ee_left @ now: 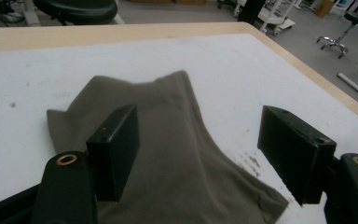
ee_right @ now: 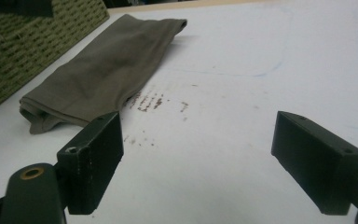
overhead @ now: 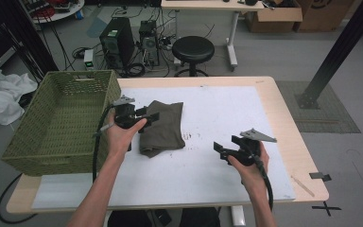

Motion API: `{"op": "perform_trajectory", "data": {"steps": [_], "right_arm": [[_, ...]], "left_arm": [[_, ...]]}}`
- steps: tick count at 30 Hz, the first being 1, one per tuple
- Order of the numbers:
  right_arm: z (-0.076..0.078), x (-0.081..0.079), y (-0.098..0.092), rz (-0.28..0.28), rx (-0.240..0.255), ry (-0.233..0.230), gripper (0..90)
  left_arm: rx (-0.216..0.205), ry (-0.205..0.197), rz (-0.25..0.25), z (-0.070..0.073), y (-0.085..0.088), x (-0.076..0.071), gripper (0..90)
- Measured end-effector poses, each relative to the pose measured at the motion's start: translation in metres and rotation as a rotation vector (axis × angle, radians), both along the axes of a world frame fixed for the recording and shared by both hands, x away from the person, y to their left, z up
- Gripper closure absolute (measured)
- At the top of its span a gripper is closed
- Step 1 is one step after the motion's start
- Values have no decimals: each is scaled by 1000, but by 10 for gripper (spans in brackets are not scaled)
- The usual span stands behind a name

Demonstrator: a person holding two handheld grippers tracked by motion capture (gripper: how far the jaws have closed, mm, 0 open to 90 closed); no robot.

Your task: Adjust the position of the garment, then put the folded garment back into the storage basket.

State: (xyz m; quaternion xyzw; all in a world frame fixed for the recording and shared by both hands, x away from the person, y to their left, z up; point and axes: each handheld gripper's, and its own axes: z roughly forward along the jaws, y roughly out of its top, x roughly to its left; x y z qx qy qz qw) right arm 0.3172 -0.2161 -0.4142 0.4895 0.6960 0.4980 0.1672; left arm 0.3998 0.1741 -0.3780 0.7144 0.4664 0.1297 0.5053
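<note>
A folded olive-brown cloth [overhead: 163, 127] lies flat on the white mat [overhead: 227, 109], left of the middle. My left gripper [overhead: 150, 114] hovers at the cloth's left edge with its jaws wide apart and nothing between them. In the left gripper view the cloth [ee_left: 168, 140] spreads out below the open left gripper [ee_left: 203, 140]. My right gripper [overhead: 226, 144] stands open over bare mat, well to the right of the cloth. In the right gripper view the cloth [ee_right: 102, 70] lies far off at the upper left, beyond the empty right gripper [ee_right: 205, 158].
A green woven basket [overhead: 56, 118] stands on the table's left end, close beside the cloth, and shows as the basket wall [ee_right: 28, 42]. Brown specks [overhead: 189, 137] mark the mat. Behind the table are a black stool [overhead: 193, 49] and computer towers [overhead: 118, 42].
</note>
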Motion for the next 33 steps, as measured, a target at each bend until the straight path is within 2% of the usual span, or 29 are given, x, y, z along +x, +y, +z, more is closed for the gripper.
{"op": "perform_trajectory", "data": {"steps": [1, 2, 6, 10, 14, 21, 29, 33], "right_arm": [[0, -2, -5, -4, 4, -3, 168], [0, -6, -11, -11, 10, -4, 168], [-2, -13, -23, -31, 19, -13, 168], [-5, -12, -21, -25, 8, -7, 169], [-7, -11, -13, -22, 10, -10, 171], [-11, -9, -5, -16, 2, -1, 173], [-15, -8, -7, -26, 2, 10, 173], [-15, -7, -5, -20, -6, 10, 173]], "left_arm": [[0, 0, 0, 0, 0, 0, 301], [2, 0, 8, -1, 3, -9, 301], [0, -4, 21, -2, 6, -16, 300], [-10, -20, 34, 0, 13, -22, 299], [-19, -18, 34, -1, 19, -24, 296], [-3, 6, 45, -9, 23, -20, 294], [-8, 35, 51, -17, 21, -13, 295], [41, 26, 108, -27, 15, -5, 312]]}}
